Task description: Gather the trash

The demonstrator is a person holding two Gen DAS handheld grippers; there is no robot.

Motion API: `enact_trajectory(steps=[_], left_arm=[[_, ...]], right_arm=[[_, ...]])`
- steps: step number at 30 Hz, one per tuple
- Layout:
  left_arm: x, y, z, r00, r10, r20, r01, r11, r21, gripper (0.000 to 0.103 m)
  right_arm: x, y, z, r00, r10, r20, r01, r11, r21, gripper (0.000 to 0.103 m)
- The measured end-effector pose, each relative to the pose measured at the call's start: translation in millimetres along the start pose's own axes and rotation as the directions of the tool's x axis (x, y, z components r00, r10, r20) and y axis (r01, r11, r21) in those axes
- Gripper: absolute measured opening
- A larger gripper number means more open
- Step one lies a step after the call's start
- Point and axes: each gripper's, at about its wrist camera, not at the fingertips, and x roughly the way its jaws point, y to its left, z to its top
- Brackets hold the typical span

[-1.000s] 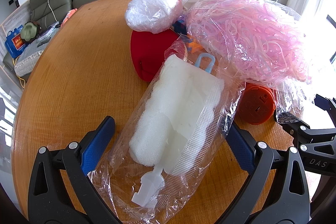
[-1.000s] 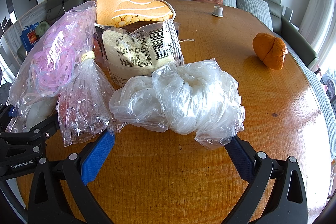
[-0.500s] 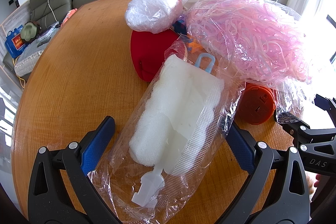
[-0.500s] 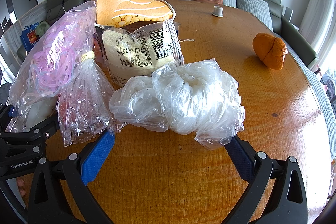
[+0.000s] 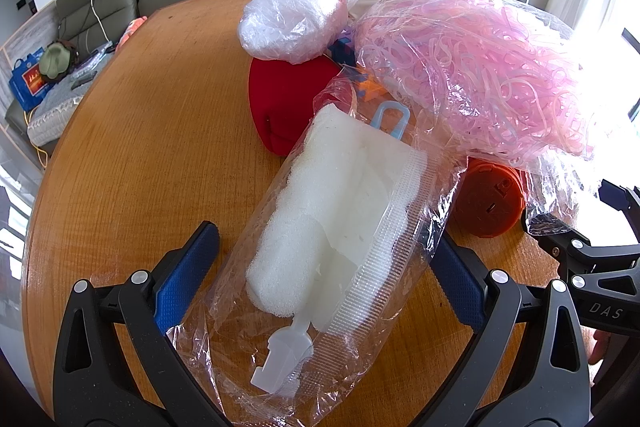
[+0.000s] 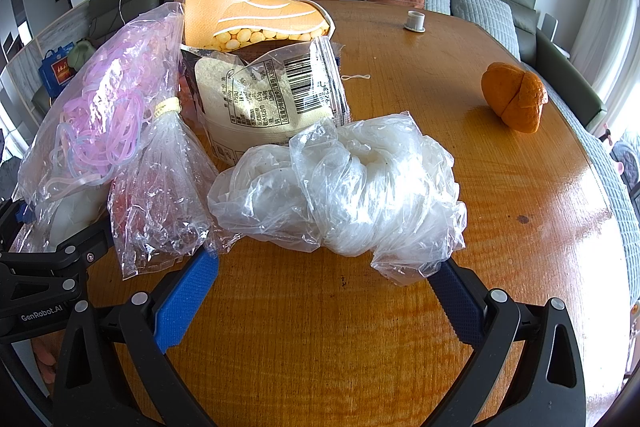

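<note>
Tongs wide, slippery bags between them

Both tongs are held wide apart, and nothing is pinched yet. The left gripper (image 5: 320,267) is set around a clear bag with white foam (image 5: 332,227), which lies on the wooden table (image 5: 140,147). The right gripper (image 6: 320,291) is placed just before a crumpled plastic bag (image 6: 344,187).

A bag of pink bands (image 5: 472,75) is leaned over the foam bag's far right end, and an orange lid (image 5: 488,203) is tucked under it. If the foam bag is pulled, the pink bag could be dragged or tipped. Thin plastic could be pinched alone, so the bag may slip out. An orange fruit (image 6: 514,99) far right could be forgotten.
</note>
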Motion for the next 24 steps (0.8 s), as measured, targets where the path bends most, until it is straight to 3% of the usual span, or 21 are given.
enact_trajectory(steps=[9, 15, 19, 24], left_arm=[[0, 0, 0, 1.000, -0.001, 0.000, 0.001, 1.000, 0.003, 0.097], [-7, 2, 0, 0.998, -0.058, -0.038, 0.059, 0.998, 0.026, 0.097], [-24, 11, 4, 0.995, -0.097, -0.011, 0.097, 0.995, -0.017, 0.097], [-43, 11, 10, 0.996, -0.092, 0.006, 0.092, 0.995, 0.022, 0.097]], right_arm=[[0, 0, 0, 1.000, -0.004, 0.000, 0.004, 1.000, 0.006, 0.101], [-4, 1, 0, 0.999, 0.014, -0.029, -0.014, 1.000, -0.001, 0.101], [-23, -2, 0, 0.999, 0.042, -0.018, -0.042, 0.999, -0.014, 0.100], [-54, 1, 10, 0.997, 0.077, -0.002, -0.077, 0.995, -0.060, 0.100]])
